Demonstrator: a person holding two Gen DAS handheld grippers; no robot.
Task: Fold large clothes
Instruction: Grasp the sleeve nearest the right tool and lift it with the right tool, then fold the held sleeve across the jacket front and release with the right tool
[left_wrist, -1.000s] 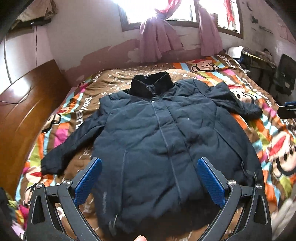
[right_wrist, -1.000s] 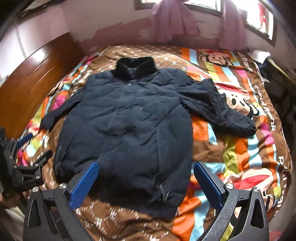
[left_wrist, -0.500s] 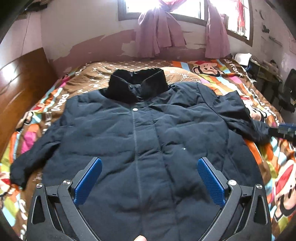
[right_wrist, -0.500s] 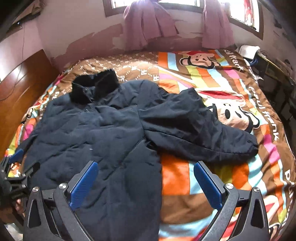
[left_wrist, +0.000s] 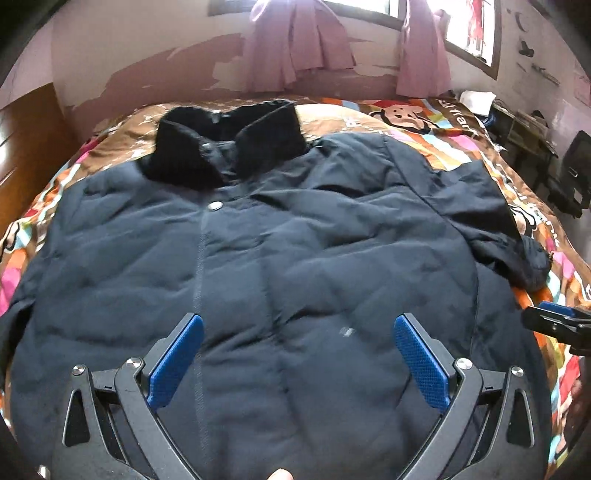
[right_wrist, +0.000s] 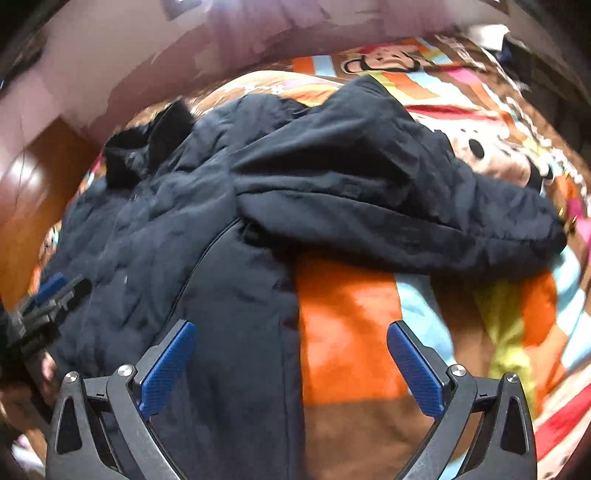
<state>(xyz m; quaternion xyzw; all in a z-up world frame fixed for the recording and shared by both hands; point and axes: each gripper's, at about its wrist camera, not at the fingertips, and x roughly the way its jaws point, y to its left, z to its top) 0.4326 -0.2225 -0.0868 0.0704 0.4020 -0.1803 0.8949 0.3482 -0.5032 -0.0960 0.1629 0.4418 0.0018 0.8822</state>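
Note:
A large dark navy padded jacket (left_wrist: 295, 266) lies face up on the bed, its black furry collar (left_wrist: 225, 147) toward the far wall. My left gripper (left_wrist: 297, 354) hovers open over the jacket's lower front, nothing between its blue pads. In the right wrist view the jacket (right_wrist: 177, 229) fills the left half, and its right sleeve (right_wrist: 388, 206) stretches across to the right over the bedspread. My right gripper (right_wrist: 290, 365) is open above the jacket's right side edge and the orange patch of the bedspread. The right gripper (left_wrist: 557, 321) shows at the left view's right edge.
A colourful cartoon bedspread (left_wrist: 436, 122) covers the bed. A wooden headboard (left_wrist: 26, 147) stands at the left, pink curtains (left_wrist: 295, 44) and a window at the far wall. Dark furniture (left_wrist: 569, 177) stands beside the bed on the right. The left gripper (right_wrist: 48, 302) shows at the right view's left edge.
Both grippers have moved forward and lower toward the jacket, which now fills more of each view. The right gripper has swung right, toward the sleeve. Both stay open.

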